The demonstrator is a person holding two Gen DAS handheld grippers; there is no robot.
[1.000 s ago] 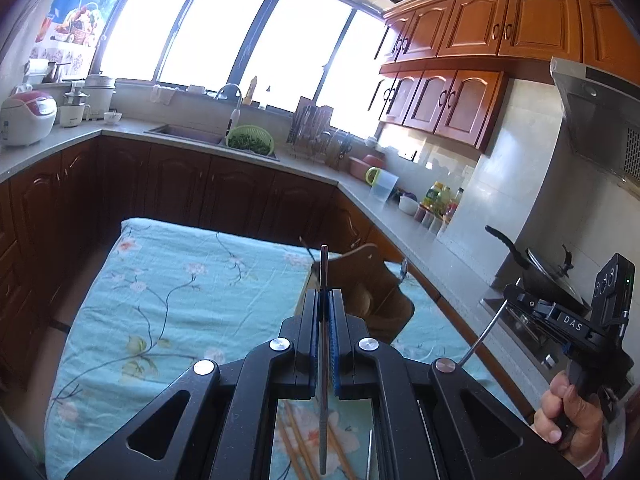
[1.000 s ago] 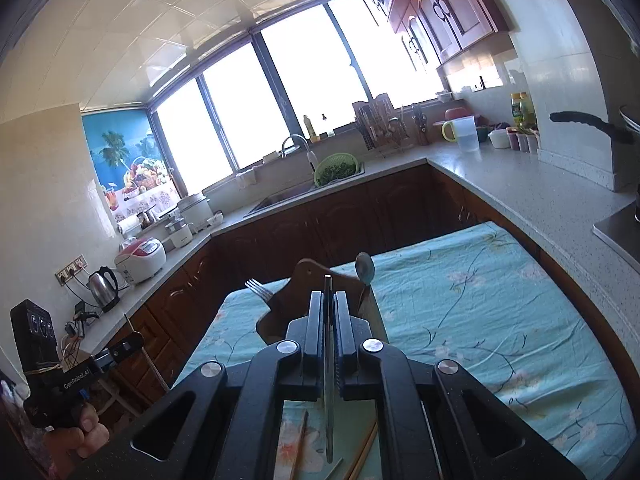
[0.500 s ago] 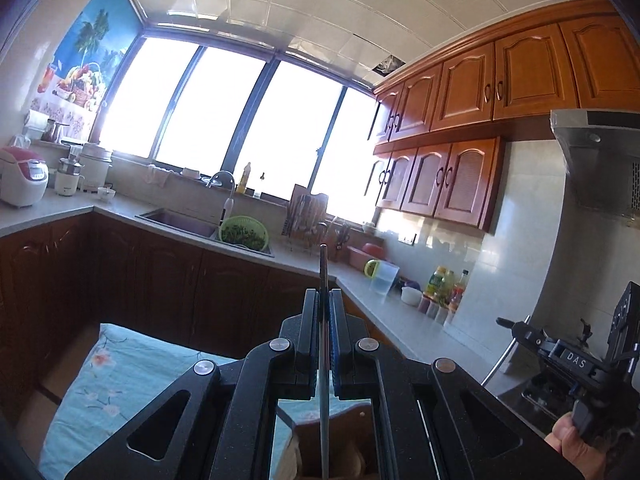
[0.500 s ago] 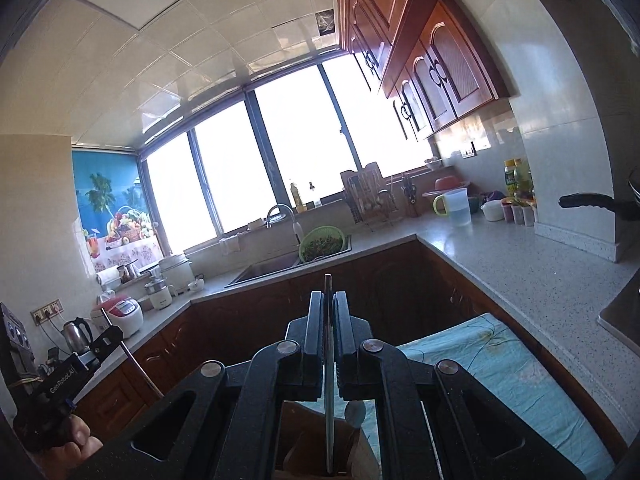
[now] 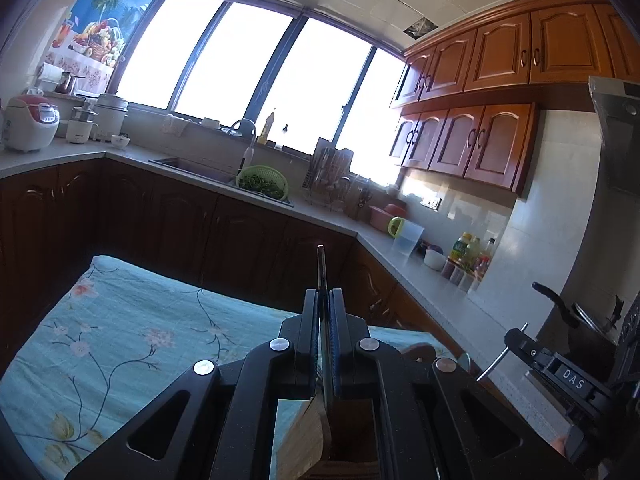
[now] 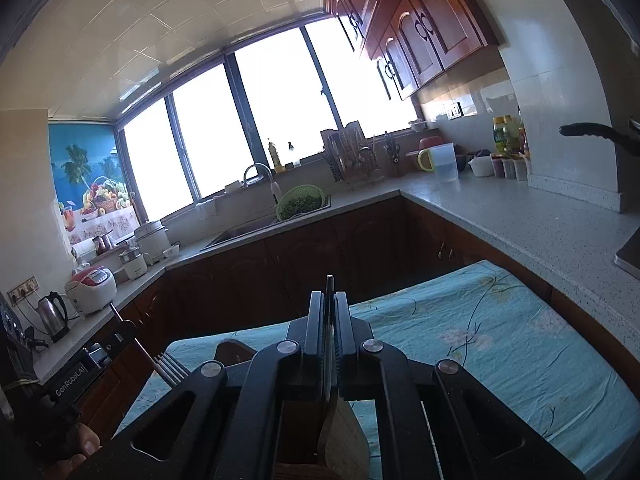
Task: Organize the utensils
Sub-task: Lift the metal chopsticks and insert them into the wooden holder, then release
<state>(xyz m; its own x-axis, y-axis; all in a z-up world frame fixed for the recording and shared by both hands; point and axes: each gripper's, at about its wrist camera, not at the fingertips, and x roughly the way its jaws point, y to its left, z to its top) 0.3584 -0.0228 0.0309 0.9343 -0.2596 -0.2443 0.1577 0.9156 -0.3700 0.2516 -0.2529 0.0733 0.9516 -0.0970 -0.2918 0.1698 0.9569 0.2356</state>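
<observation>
Reading "DAS" and "GenRobot.AI", the right gripper (image 6: 329,308) and left gripper (image 5: 323,308) each clamped a thin utensil (image 5: 321,268) above the wooden holder (image 5: 308,432).

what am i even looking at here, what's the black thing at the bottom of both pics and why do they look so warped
No robot here: a person carries a hand-held two-finger gripper in each hand. Each picture comes from a fisheye camera mounted on one gripper, looking forward along its fingers, which bends the kitchen into curves.

The black shape at the bottom is the gripper itself. The left gripper is shut on a thin utensil that pokes up between its fingers. The right gripper is shut on another slim utensil; I cannot tell which kind either one is.

Below both is a wooden utensil holder standing on a table with a blue floral cloth. A fork shows beside the holder in the right view, which also catches the other gripper at its left edge.
</observation>
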